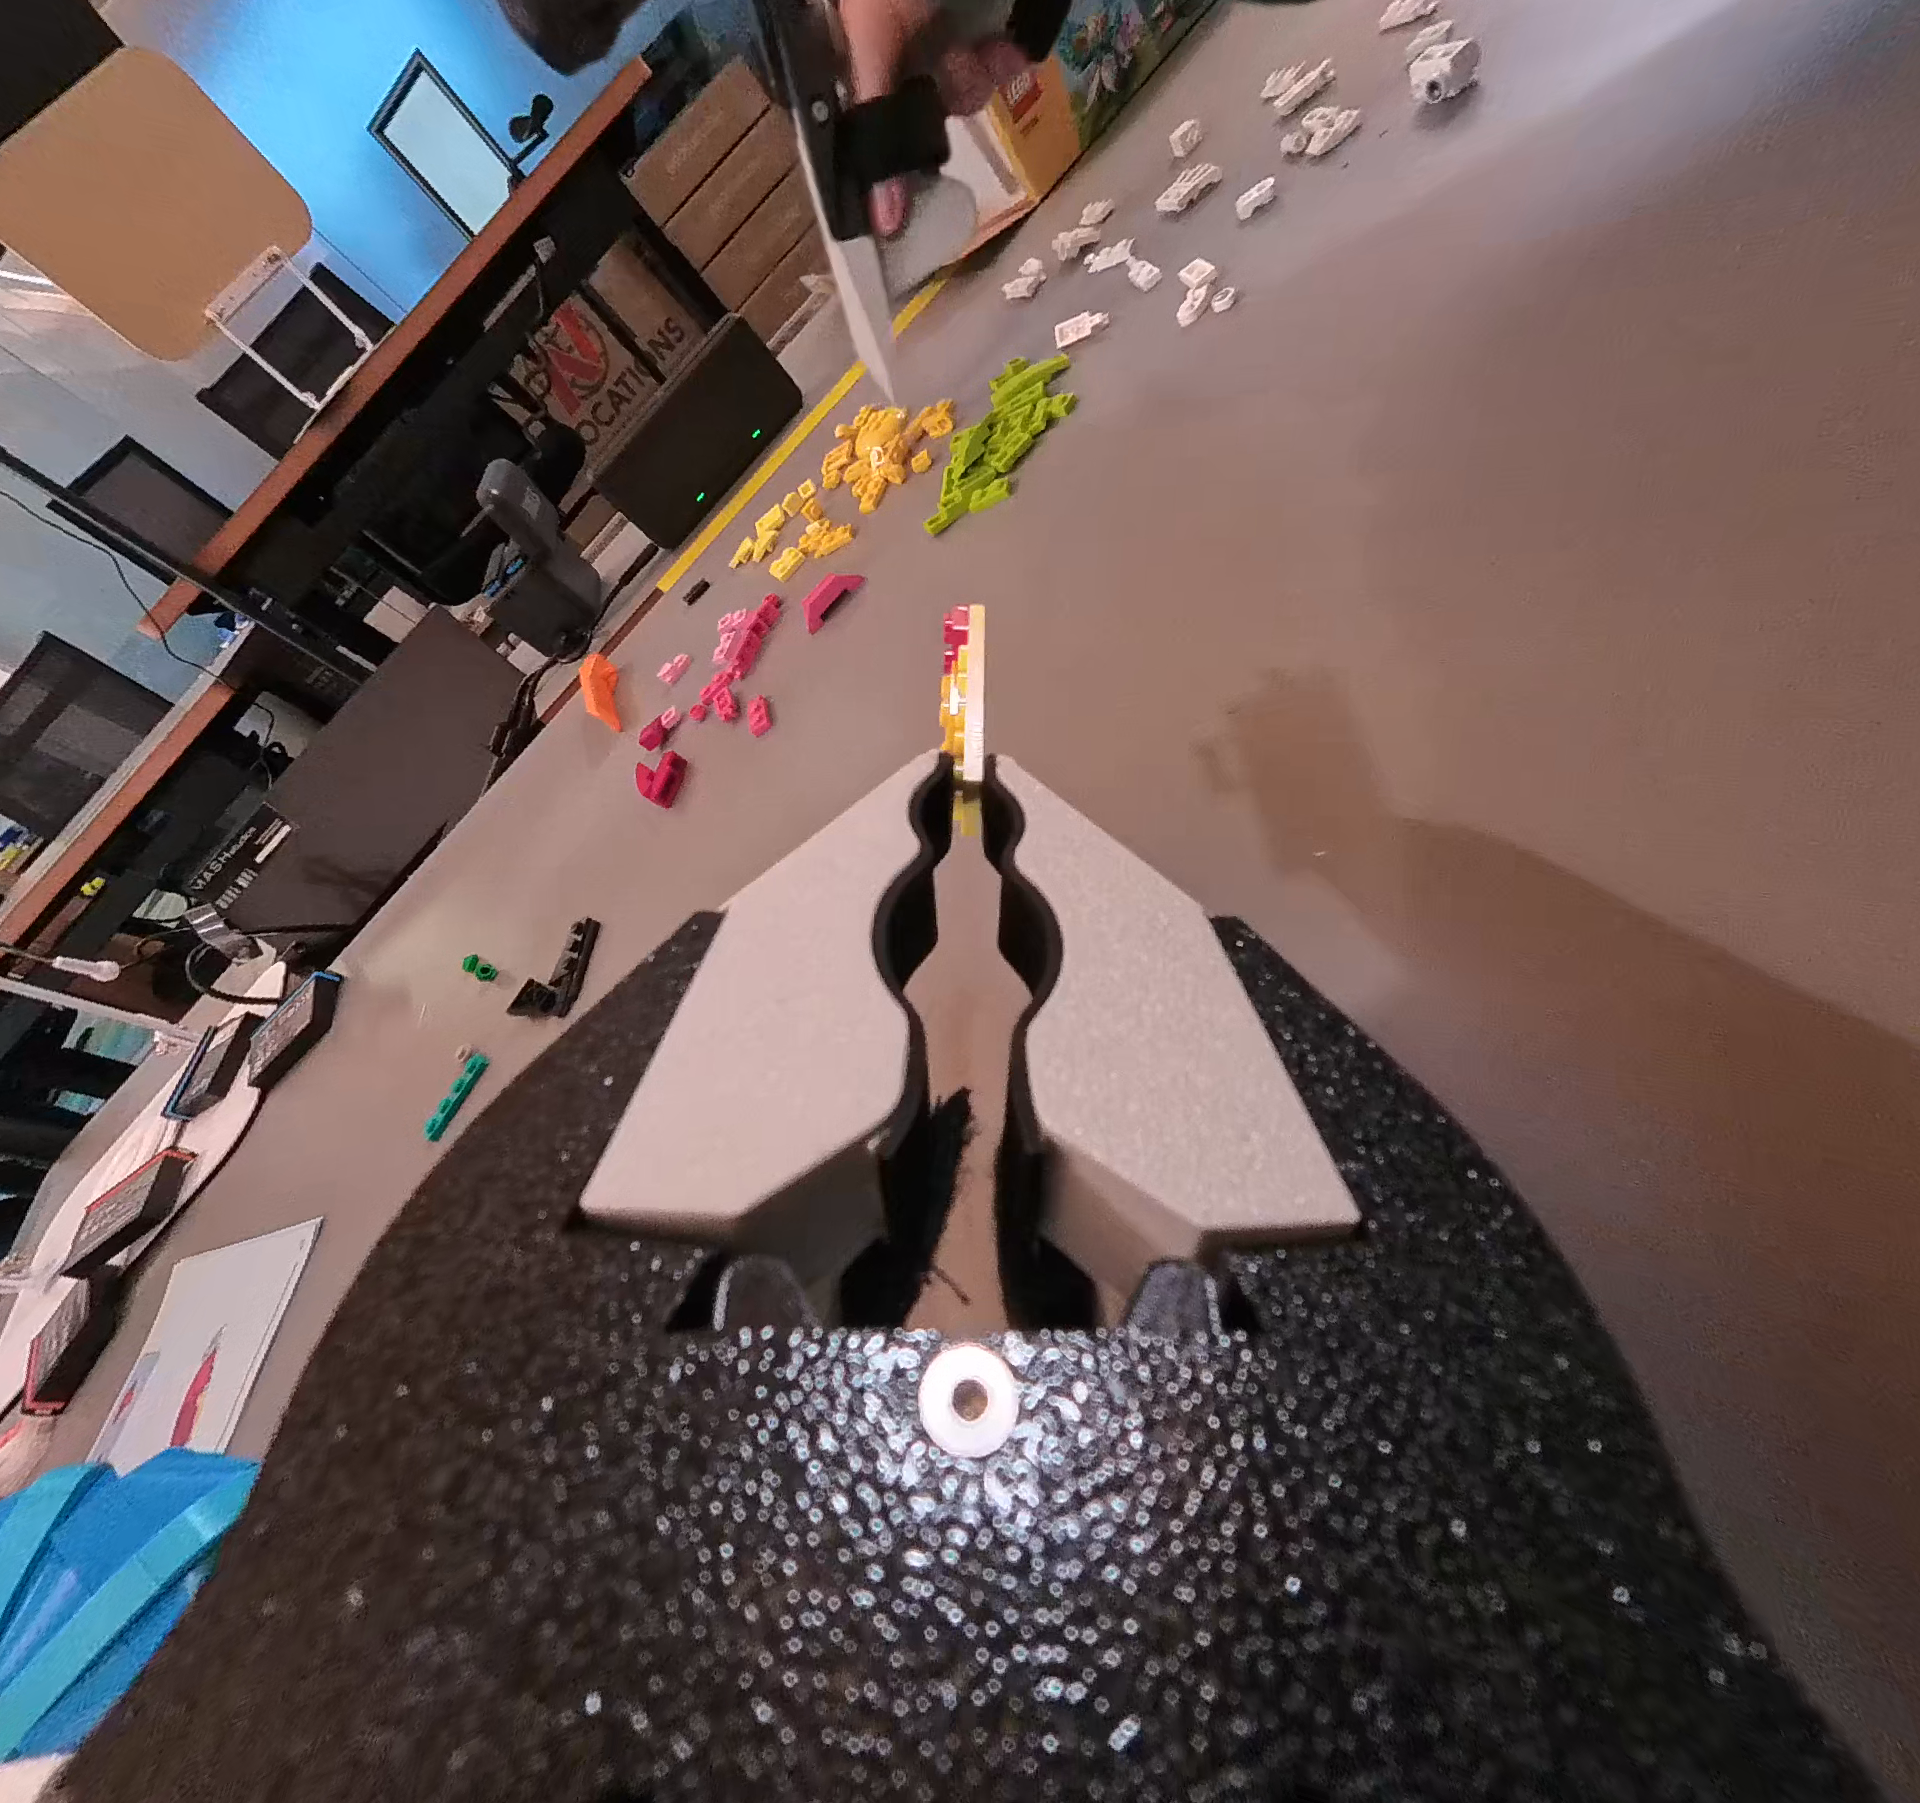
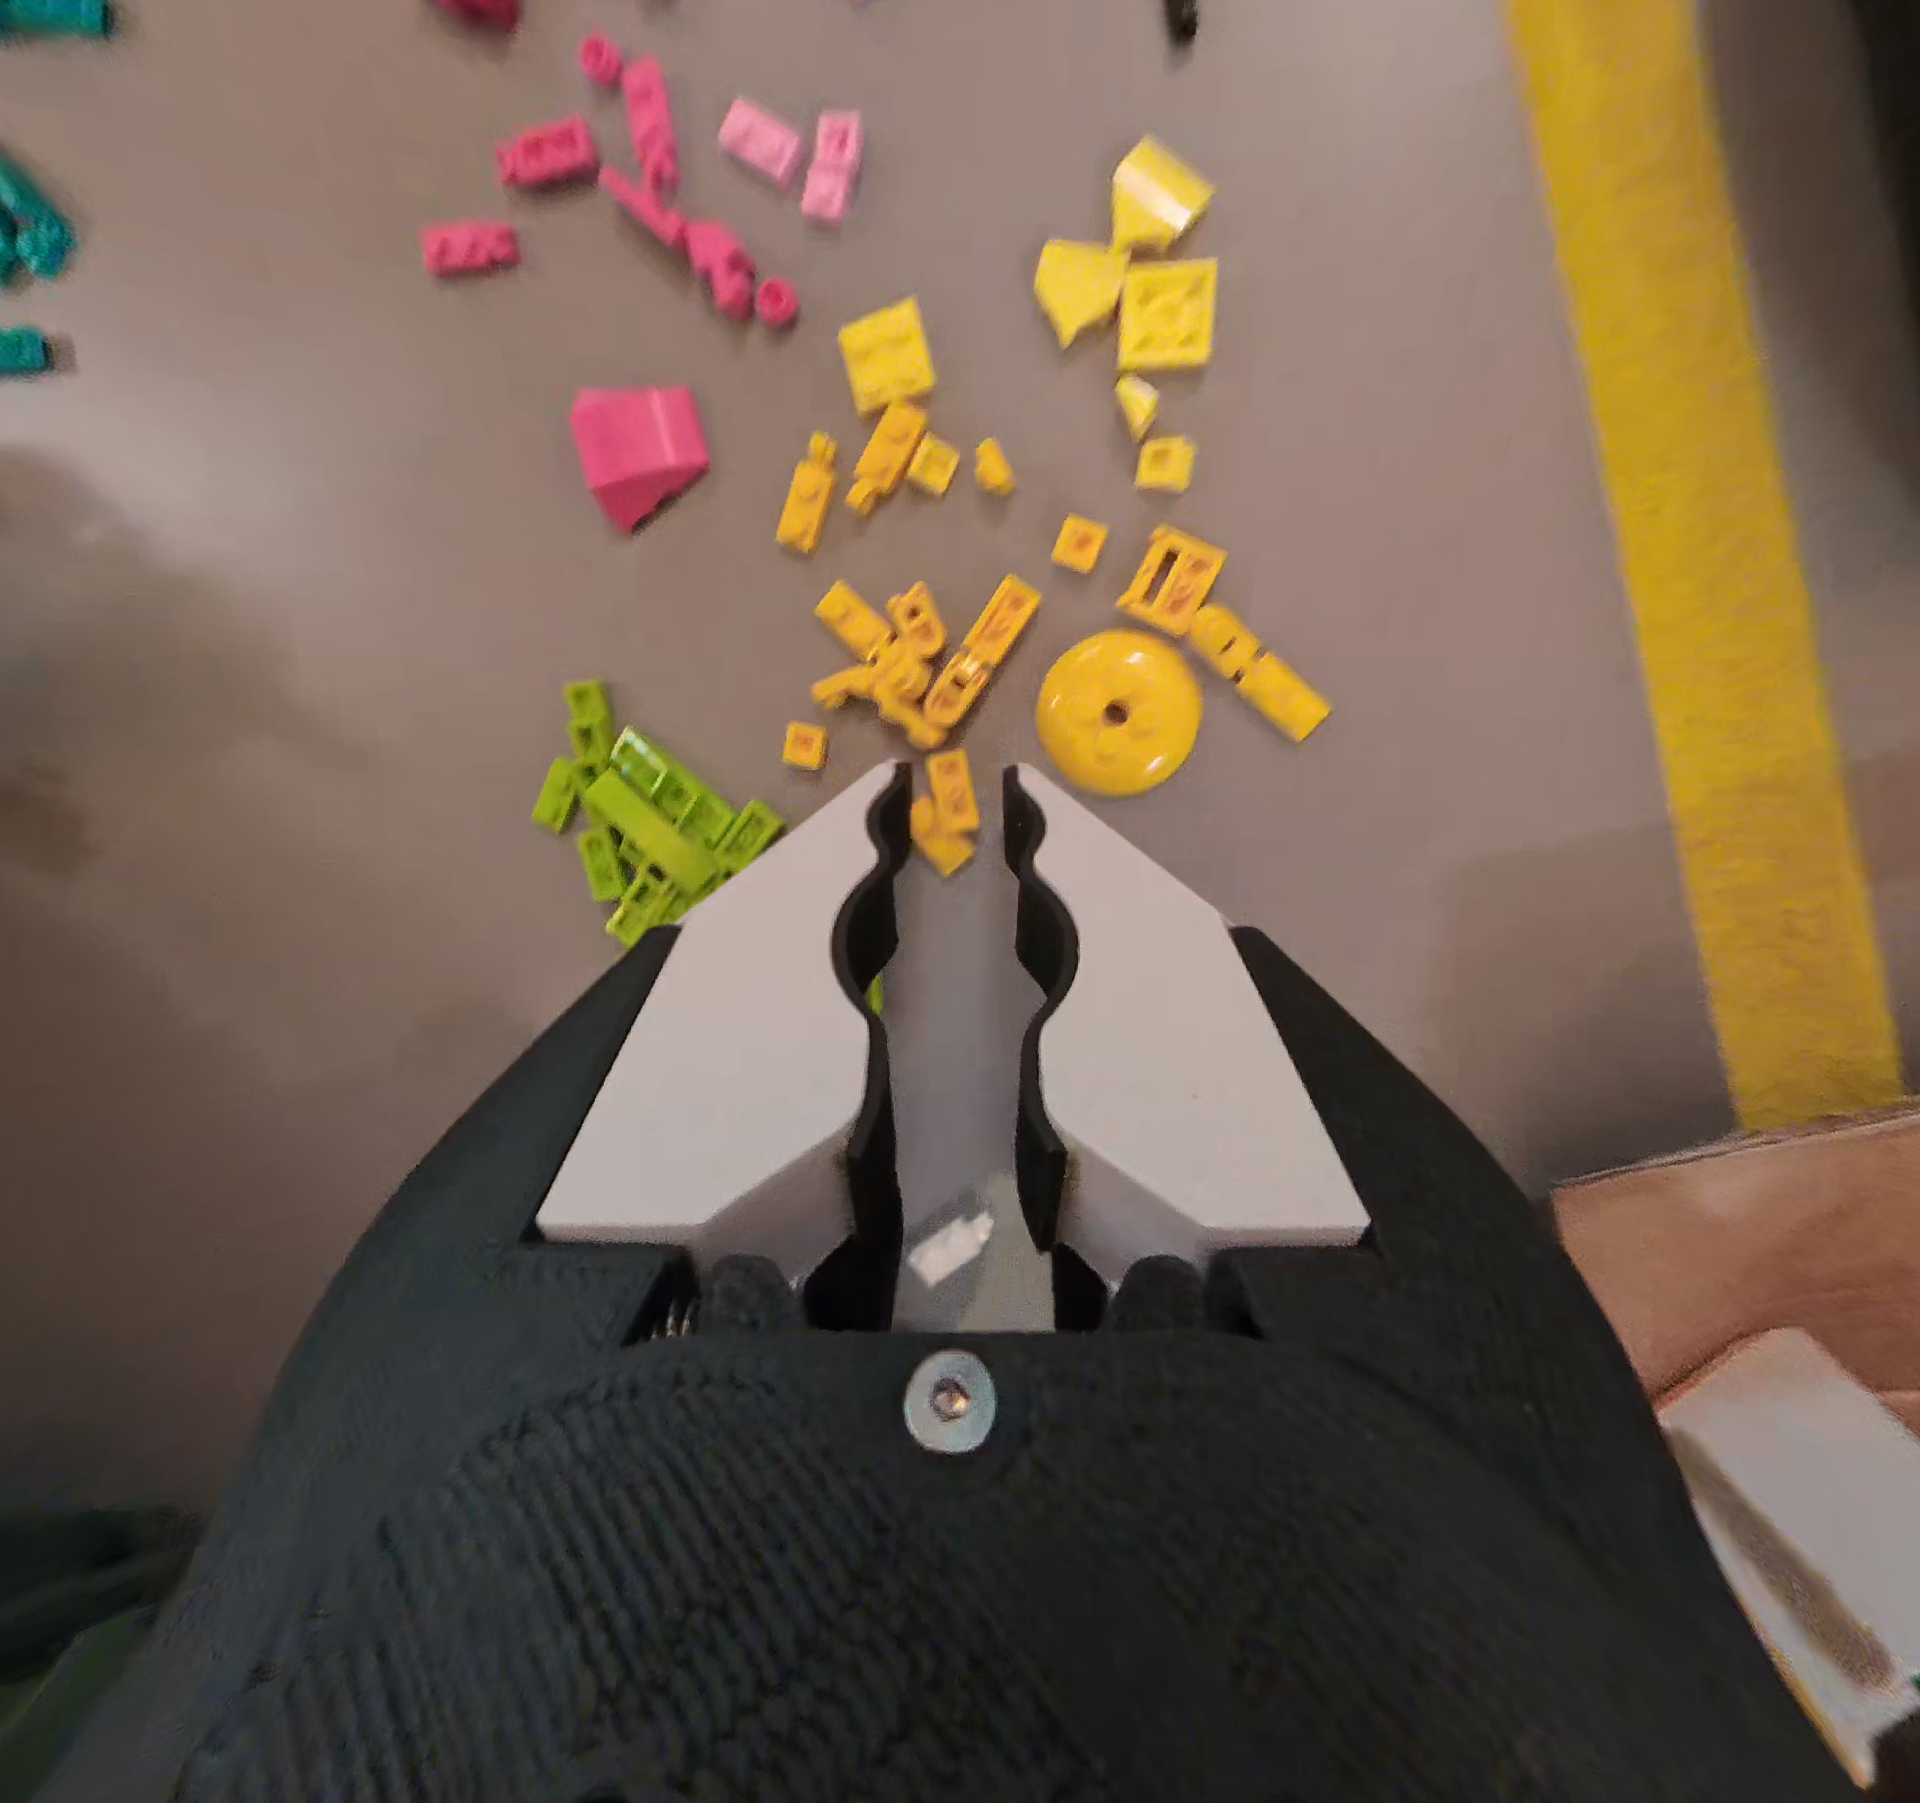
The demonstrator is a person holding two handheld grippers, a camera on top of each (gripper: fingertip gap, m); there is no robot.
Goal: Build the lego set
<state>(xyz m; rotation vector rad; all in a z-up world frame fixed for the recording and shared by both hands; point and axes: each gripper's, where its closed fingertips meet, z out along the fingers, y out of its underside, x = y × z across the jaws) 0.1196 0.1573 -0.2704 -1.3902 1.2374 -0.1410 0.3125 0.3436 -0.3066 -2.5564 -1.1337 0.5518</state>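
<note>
The left gripper pinches a small pink-and-yellow lego assembly above the desk; the right gripper, fingers parted, hovers over loose yellow pieces near the desk's yellow-taped edge.

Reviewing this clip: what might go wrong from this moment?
1. The right gripper, open over crowded yellow pieces, may pinch two at once or scatter them.
2. The left gripper holds the partial build only by its tips at one thin edge, so it could twist or slip when a piece is pressed on.
</note>
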